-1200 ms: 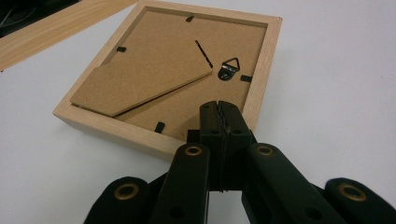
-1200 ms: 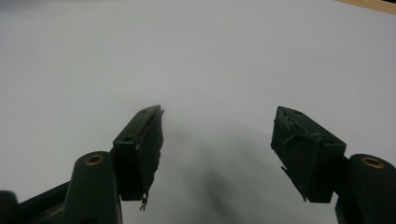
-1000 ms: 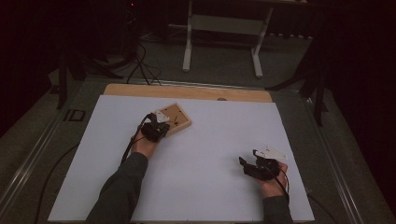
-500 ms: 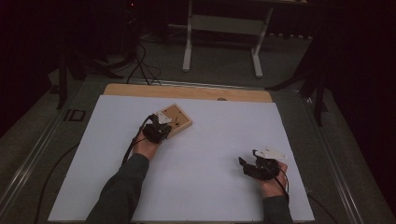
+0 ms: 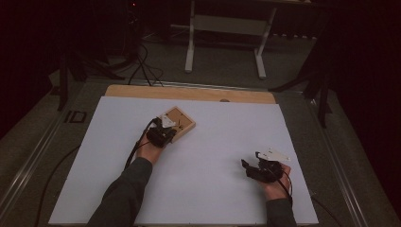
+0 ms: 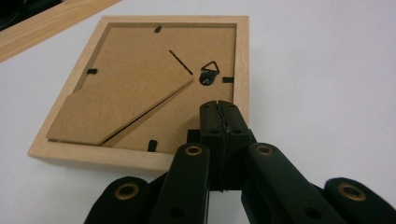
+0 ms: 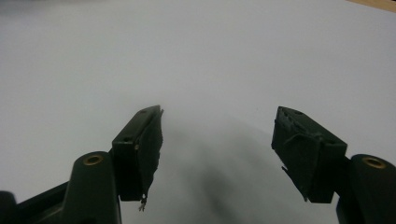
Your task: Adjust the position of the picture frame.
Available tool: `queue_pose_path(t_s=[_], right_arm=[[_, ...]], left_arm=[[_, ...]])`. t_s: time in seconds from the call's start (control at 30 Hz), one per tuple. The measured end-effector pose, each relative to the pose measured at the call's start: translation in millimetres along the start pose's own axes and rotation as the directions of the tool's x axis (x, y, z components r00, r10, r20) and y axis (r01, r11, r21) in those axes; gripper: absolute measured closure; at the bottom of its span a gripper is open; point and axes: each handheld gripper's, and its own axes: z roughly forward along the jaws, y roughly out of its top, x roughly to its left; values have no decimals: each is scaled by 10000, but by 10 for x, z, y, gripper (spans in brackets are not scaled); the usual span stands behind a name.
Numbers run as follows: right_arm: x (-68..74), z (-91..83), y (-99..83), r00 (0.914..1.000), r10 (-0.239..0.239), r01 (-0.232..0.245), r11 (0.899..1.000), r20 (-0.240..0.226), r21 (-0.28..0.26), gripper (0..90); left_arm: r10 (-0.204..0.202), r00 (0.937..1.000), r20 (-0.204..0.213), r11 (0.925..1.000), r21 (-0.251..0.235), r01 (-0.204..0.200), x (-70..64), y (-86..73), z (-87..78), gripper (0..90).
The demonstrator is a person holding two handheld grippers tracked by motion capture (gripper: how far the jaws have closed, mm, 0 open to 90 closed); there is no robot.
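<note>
On the white table sheet (image 5: 213,156) in the high view, a wooden picture frame (image 5: 182,124) lies face down toward the far left, and the left gripper (image 5: 162,133) sits at its near corner, its tips lost against the wood from this height; the right gripper (image 5: 257,169) rests well apart on the bare sheet near the front right, with its jaws too small and dark to judge here. Along the left gripper view, the left gripper (image 6: 218,109) has its jaws pressed fully together, the closed tips over the near rail of the picture frame (image 6: 140,88), just below the small metal hanger (image 6: 208,74); whether they touch the backing board cannot be told, and the frame's near edge is partly covered by the gripper body. Along the right gripper view, the right gripper (image 7: 217,128) stands with its jaws spread wide and nothing between them, only white table sheet (image 7: 187,56) beneath, its far reach blurred
</note>
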Motion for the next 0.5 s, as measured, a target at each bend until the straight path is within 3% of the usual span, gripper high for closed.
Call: queue_pose_path(t_s=[0.5], right_arm=[[-1,-4,0,10000,14,-14,10000,9,-12,327]], left_arm=[[-106,9994,326,9995,-280,115,-112,-35,-18,898]])
